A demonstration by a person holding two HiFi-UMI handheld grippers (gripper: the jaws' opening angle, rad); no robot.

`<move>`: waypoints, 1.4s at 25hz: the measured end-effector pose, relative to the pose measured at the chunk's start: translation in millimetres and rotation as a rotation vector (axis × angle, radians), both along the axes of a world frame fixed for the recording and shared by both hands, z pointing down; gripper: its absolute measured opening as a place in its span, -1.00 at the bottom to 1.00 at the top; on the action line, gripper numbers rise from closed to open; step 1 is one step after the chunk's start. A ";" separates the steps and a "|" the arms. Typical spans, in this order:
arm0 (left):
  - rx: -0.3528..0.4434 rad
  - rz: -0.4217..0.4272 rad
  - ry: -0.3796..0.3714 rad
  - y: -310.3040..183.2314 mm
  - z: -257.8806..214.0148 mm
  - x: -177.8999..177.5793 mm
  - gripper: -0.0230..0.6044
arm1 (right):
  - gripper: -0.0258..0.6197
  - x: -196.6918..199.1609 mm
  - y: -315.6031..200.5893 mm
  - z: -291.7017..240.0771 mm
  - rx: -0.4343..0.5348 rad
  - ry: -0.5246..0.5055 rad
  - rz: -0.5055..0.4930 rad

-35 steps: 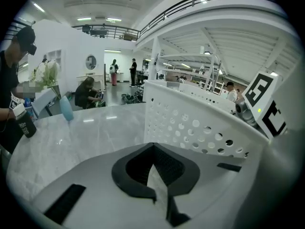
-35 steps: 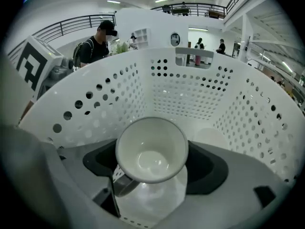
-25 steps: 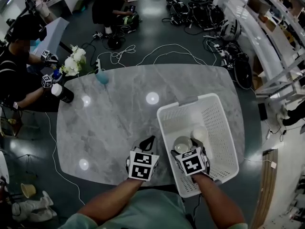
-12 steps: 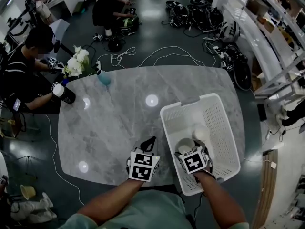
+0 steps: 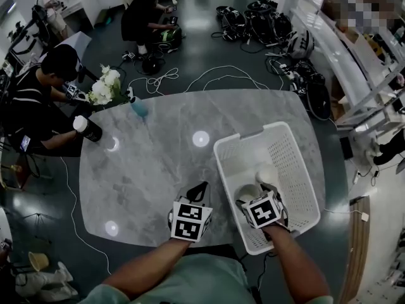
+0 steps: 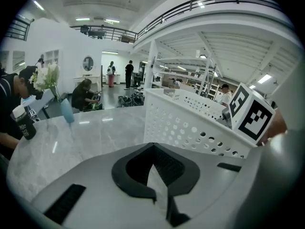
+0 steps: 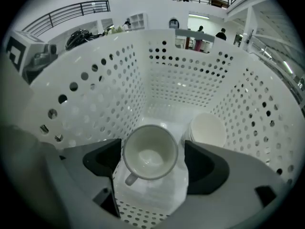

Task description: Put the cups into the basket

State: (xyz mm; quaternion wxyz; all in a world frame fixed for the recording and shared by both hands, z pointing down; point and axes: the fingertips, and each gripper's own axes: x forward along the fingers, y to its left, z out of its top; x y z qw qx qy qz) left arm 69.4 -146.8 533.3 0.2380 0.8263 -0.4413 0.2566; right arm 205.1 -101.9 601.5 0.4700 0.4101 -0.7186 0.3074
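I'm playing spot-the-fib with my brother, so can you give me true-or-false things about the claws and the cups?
The right claw is inside the white basket. True.
The right claw squeezes the handled cup. False: it is open around it.
A second cup is in the basket. True.
The left claw holds a cup. False: it is shut on nothing.
The basket stands on the floor. False: it stands on the table.
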 end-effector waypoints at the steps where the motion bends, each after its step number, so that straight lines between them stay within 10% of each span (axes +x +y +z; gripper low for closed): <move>1: 0.006 0.003 0.005 0.8 -3.5 0.9 -0.92 | 0.30 0.5 -3.1 -8.1 0.028 -0.003 0.010; 21: 0.164 0.108 0.080 45.9 -91.4 -10.8 -0.92 | 0.27 -44.2 36.4 -179.5 0.560 -0.112 0.270; 28: 0.155 0.140 0.118 89.8 -89.1 -48.8 -0.92 | -0.74 -93.2 90.2 -175.6 0.617 -0.076 0.335; 35: 0.170 0.143 0.126 128.6 -93.9 -77.4 -0.92 | -0.87 -118.9 128.3 -169.1 0.625 -0.080 0.366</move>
